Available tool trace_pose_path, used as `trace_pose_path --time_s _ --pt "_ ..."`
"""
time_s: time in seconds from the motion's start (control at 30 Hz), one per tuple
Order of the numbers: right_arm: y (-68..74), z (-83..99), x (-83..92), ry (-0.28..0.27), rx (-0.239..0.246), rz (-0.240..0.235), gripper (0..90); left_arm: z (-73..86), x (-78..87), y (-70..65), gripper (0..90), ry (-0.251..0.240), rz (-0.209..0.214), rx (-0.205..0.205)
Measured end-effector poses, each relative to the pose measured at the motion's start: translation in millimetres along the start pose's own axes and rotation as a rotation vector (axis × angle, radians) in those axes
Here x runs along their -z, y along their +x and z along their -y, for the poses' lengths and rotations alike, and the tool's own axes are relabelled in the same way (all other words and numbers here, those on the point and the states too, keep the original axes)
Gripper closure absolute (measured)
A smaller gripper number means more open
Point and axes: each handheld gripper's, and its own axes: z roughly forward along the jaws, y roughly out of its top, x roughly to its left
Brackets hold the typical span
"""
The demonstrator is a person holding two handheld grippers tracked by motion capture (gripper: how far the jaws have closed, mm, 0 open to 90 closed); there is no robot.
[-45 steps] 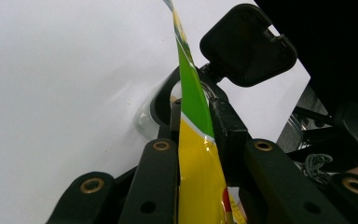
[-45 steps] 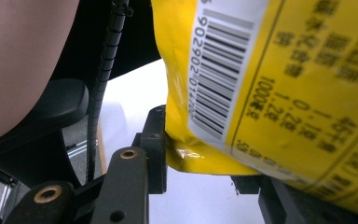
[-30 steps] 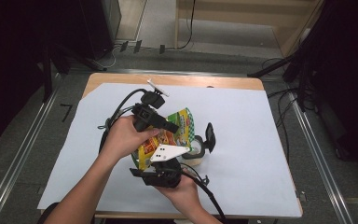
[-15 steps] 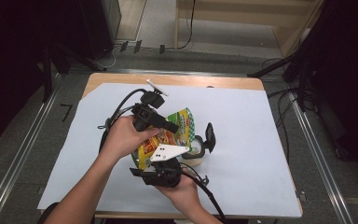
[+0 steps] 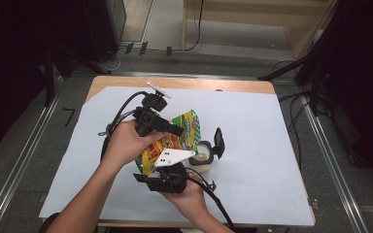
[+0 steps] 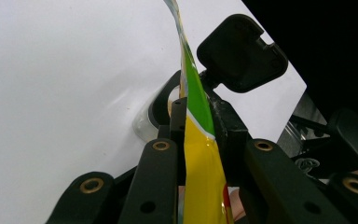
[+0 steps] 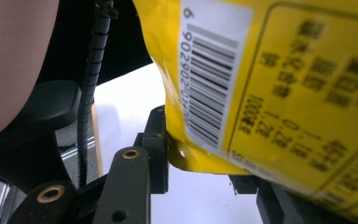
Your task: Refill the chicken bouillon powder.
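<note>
A yellow and green snack bag (image 5: 180,127) hangs over the white-covered table (image 5: 272,145), held between both grippers. My left gripper (image 5: 176,130) comes in from the left and is shut on the bag's upper part; in the left gripper view the bag (image 6: 200,158) is pinched edge-on between the jaws of my left gripper (image 6: 198,114). My right gripper (image 5: 164,164) holds the bag's lower end from below; in the right gripper view my right gripper (image 7: 200,154) is shut on the barcode corner of the bag (image 7: 270,84). A small round container (image 5: 204,158) with its black lid (image 5: 218,141) flipped up stands just right of the bag.
The container (image 6: 161,109) and its raised lid (image 6: 240,51) lie right behind the bag in the left gripper view. White paper covers most of the table, with its wooden edge (image 5: 184,82) at the back. Cables trail from both grippers.
</note>
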Motion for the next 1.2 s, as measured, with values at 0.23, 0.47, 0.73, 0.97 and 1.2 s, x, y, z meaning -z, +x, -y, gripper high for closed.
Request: trace_pose_path --time_s 0.23,0.47,0.73,0.97,1.2 --pt "0.2 -0.5 -1.5 0.004 0.003 -0.004 66.2 1.5 1.9 0.0 80.8 -0.011 -0.005 -0.004" --pt "-0.1 -0.5 -1.4 -0.004 0.003 0.001 66.4 1.5 2.2 -2.0 81.1 -0.019 -0.002 -0.006" --pt "-0.8 0.5 -1.8 -0.001 -0.005 -0.001 66.6 1.4 0.3 -1.9 80.9 -0.011 0.002 -0.001" --pt "-0.8 1.0 -2.2 0.001 -0.006 -0.003 66.8 1.3 -0.2 -2.0 79.8 -0.004 0.015 0.006" --pt "-0.7 1.1 -2.2 0.001 -0.008 -0.001 66.9 1.3 -0.7 -2.8 79.9 -0.004 0.017 0.007"
